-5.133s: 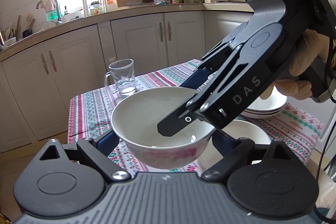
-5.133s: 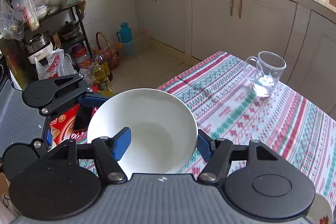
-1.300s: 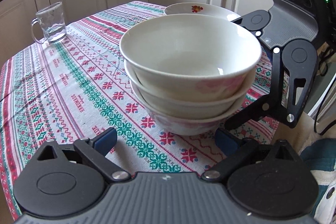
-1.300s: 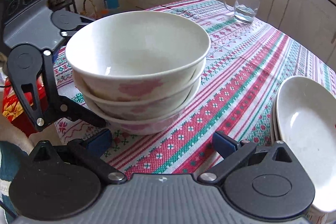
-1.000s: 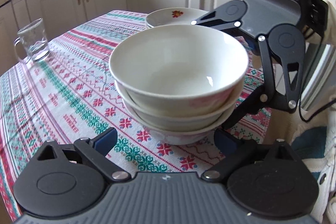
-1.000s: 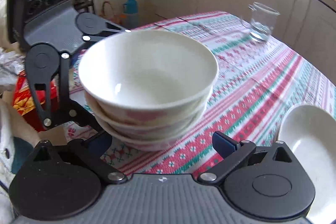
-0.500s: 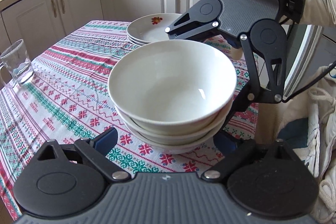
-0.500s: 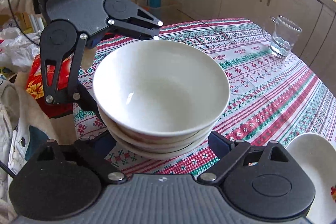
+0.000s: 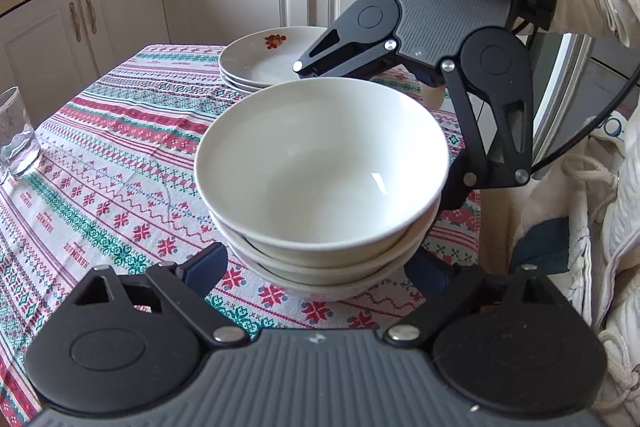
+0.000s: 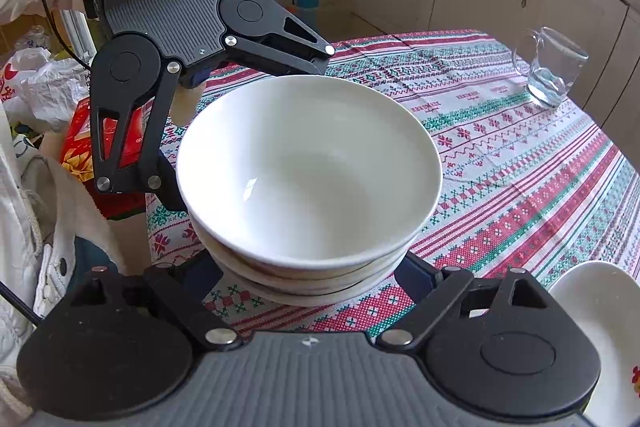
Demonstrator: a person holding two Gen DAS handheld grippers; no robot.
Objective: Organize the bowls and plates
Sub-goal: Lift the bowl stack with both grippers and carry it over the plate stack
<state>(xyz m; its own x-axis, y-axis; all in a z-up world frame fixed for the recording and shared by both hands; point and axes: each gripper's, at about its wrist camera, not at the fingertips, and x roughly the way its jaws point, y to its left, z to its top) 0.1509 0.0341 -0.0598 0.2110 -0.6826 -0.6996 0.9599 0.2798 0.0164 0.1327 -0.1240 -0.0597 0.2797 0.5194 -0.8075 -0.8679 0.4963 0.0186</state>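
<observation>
Three white bowls (image 9: 320, 163) sit nested in a stack (image 10: 308, 171) on the patterned tablecloth (image 9: 100, 167), near the table's edge. My left gripper (image 9: 316, 267) straddles the lowest bowl, and its jaws are closing with the stack between them. From the opposite side my right gripper (image 10: 310, 273) straddles the same stack, its jaws also closing. I see no pad pressing firmly on a bowl. Each view shows the other gripper's black housing (image 9: 440, 7) (image 10: 168, 7) leaning over the stack's far rim.
Flower-patterned plates (image 9: 264, 63) are stacked beyond the bowls, and their rim (image 10: 592, 327) shows at lower right. A glass mug (image 10: 554, 67) stands at the table's far side. A red box (image 10: 80, 131) and bags lie off the table. White cabinets surround.
Five seconds ago a bowl hung in the air between the grippers; it now tops the stack. Over the last second both grippers tilted further down and their jaws narrowed around the stack.
</observation>
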